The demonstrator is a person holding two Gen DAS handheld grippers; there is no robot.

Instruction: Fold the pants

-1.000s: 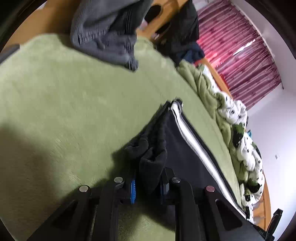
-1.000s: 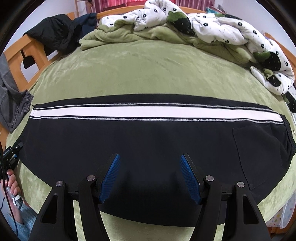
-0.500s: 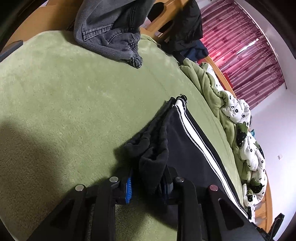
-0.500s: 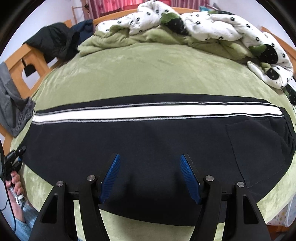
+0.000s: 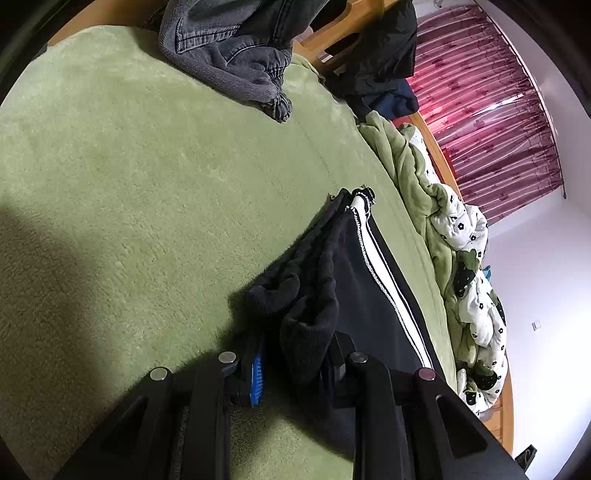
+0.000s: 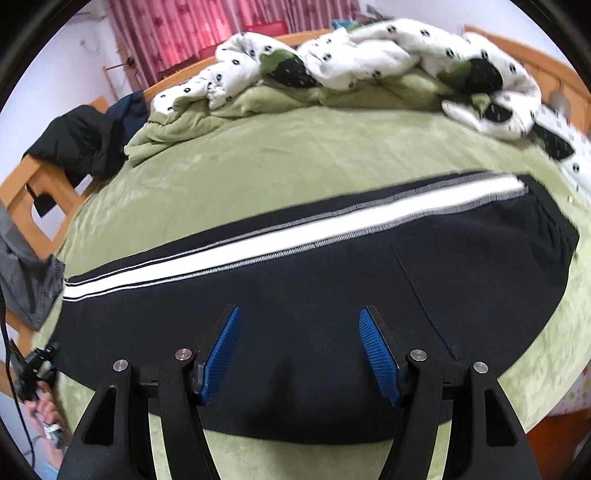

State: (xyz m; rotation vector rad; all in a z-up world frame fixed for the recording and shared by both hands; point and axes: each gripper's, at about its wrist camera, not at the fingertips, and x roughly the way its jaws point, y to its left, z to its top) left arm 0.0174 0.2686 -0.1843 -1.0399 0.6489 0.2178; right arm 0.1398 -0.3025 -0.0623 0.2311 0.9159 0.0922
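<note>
Green plush bedding covers the bed, with a rumpled spotted quilt heaped along the far edge and red curtains behind. At the far left edge of the right wrist view grey jeans hang off the corner, and below them a hand grips the other tool. Black pants with a white side stripe lie flat across the middle, cuff end at left, waistband and pocket at right.

In the left wrist view the left gripper is nearly closed on the bunched cuff, the thick fabric wedged between its pads; the hold looks snug but bulky. The right gripper hovers above the lower edge near the seat, jaws standing well apart with nothing between them.

To do this step well, I judge the free claw should settle on the waistband's near corner and bite through both layers. The cuff end can then be carried over toward the waist with the stripe kept straight. Pulling before both ends are pinched would likely drag the cloth into wrinkles on this grippy plush.
</note>
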